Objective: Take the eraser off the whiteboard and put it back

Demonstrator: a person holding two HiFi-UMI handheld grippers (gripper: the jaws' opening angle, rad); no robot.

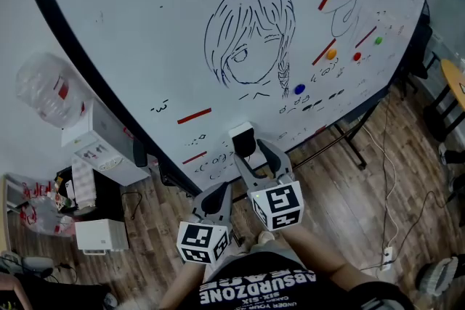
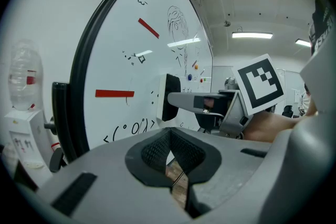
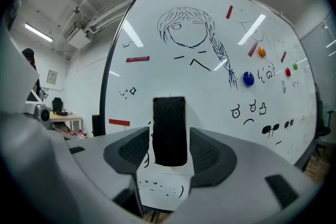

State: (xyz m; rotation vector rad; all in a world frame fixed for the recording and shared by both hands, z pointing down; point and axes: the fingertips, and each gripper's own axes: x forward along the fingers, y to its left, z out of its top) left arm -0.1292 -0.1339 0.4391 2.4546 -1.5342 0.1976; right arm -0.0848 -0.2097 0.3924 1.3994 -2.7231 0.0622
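Note:
The eraser (image 1: 242, 136), white-backed with a black felt face, sticks low on the whiteboard (image 1: 145, 25), below a drawn girl's head. My right gripper (image 1: 251, 149) is open, one jaw on each side of the eraser. In the right gripper view the eraser (image 3: 169, 131) stands upright between the pads of that gripper (image 3: 169, 148), with a narrow gap on both sides. The left gripper (image 1: 220, 192) hangs lower and nearer to me, shut on nothing. From the left gripper (image 2: 170, 153) I see the eraser (image 2: 169, 97) edge-on against the board.
Red magnetic strips (image 1: 194, 115) and coloured round magnets (image 1: 299, 89) dot the board. A water dispenser (image 1: 102, 141) stands at the left. The board's black stand legs (image 1: 349, 141) reach over the wooden floor, where a cable and power strip (image 1: 387, 255) lie at the right.

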